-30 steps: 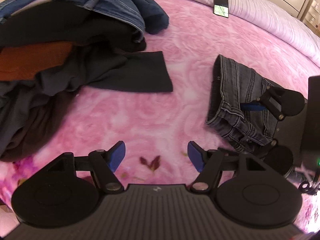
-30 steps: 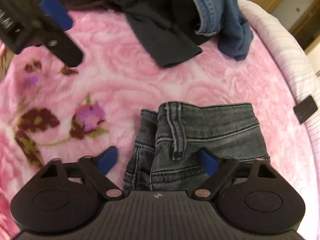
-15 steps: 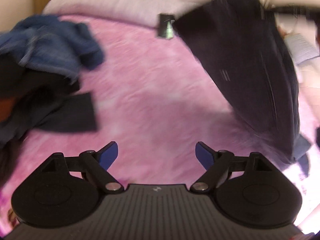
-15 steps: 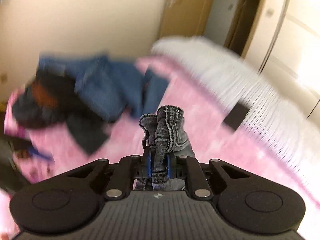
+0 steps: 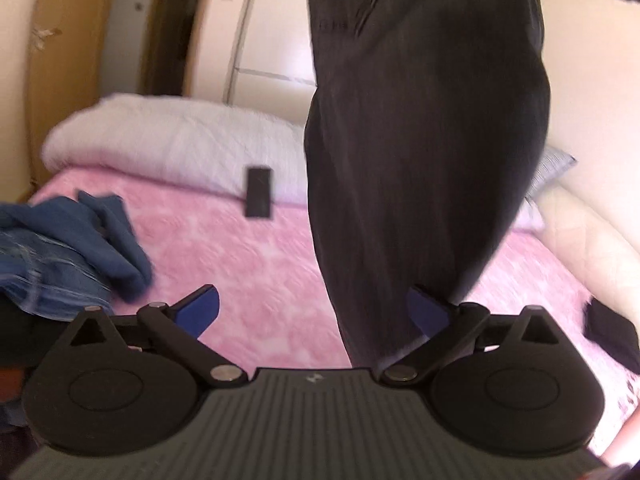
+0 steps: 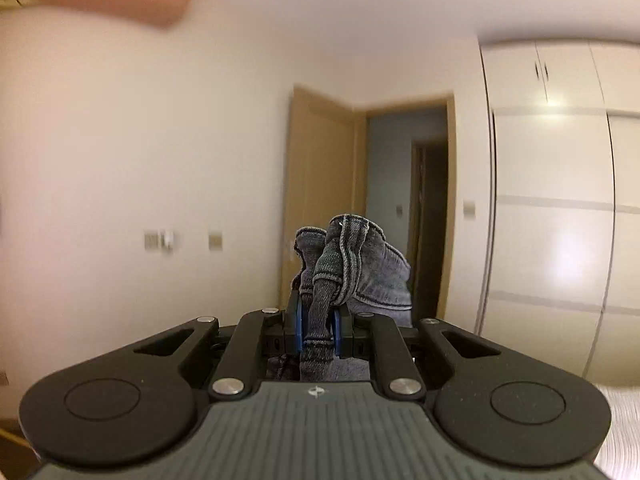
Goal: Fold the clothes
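right gripper (image 6: 318, 330): jaws clamped hard on a bunched fold of the grey jeans (image 6: 352, 264), at what looks like a waistband seam. Pinching a thick seam is probably so the weight can hang without slipping.
left gripper (image 5: 312, 308): jaws opening, already very wide; hanging cloth passes between the fingers, close to or brushing the right-hand pad (image 5: 426, 312), neither pad pressing. Likely lining up for a second hold.
jeans: off the bed, dangling as one long dark column in the left wrist view (image 5: 424, 140), so the legs drop straight and creases fall out before folding.
bed (image 5: 248, 264): pink floral cover, bare under the hanging cloth; reads as the laying-out area.
unfolded pile: blue denim (image 5: 68, 256) heaped at the left edge, clear of the work area.
phone (image 5: 259, 192): dark slab near the white quilt (image 5: 176, 144), well apart from the jeans.
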Motion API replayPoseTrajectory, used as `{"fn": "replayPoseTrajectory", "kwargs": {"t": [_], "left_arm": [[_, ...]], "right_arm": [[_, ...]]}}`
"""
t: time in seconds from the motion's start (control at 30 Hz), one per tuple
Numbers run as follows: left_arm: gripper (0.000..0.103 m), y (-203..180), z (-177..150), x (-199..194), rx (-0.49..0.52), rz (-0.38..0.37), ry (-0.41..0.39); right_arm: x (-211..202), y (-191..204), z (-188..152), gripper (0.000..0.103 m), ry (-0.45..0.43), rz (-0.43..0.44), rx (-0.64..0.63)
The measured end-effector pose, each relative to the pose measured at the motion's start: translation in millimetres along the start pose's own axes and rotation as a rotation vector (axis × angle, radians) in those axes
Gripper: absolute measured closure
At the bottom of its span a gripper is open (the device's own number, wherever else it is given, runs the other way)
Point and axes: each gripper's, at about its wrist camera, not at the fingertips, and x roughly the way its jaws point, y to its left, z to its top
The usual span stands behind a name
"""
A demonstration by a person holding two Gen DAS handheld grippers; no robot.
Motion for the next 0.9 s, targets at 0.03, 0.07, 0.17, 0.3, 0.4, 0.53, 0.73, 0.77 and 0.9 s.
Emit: {"fn": "replayPoseTrajectory", "kwargs": {"t": [0.03, 0.07, 0.17, 0.3, 0.4, 0.53, 0.73, 0.77, 0.9], "left_arm": [[0.004, 3.4, 2.5, -6.3, -0.006, 0.016, -0.016], [0.004, 6.6, 4.5, -12.4, -0.011, 0.033, -0.030], [0.003, 14.5, 7.5, -28.2, -0.006, 0.085, -0.041], [0.002, 13.4, 5.5, -33.1, 0.010, 0.116, -0.019], [0.002, 8.2, 0.7, -31.9, 0.031, 0.113, -0.002], [0.002, -14.5, -11.6, -15.2, 0.057, 0.067, 0.054], [0.002, -65.6, -37.9, 23.9, 0.133, -0.016, 0.169], [0.002, -76.9, -41.9, 32.8, 0.143, -0.025, 0.186], [0.002, -127.8, -59.6, 70.8, 0.191, -0.050, 0.258]], "right_arm": [[0.3, 3.2, 9.9, 0.089, -0.026, 0.012, 0.001], [1.2, 6.8, 19.7, 0.089, -0.053, 0.023, -0.003], [-5.3, 9.6, 50.9, 0.089, -0.140, 0.051, 0.003], [-16.2, -4.0, 85.9, 0.089, -0.250, 0.046, 0.041], [-33.7, -26.4, 100.5, 0.090, -0.314, -0.021, 0.027], [-74.4, -74.1, 101.9, 0.090, -0.350, -0.186, -0.001], [-161.0, -181.1, 30.5, 0.090, -0.251, -0.509, 0.012], [-178.8, -204.3, 7.2, 0.090, -0.216, -0.565, 0.036], [-261.9, -288.3, -103.4, 0.090, -0.051, -0.751, 0.171]]}}
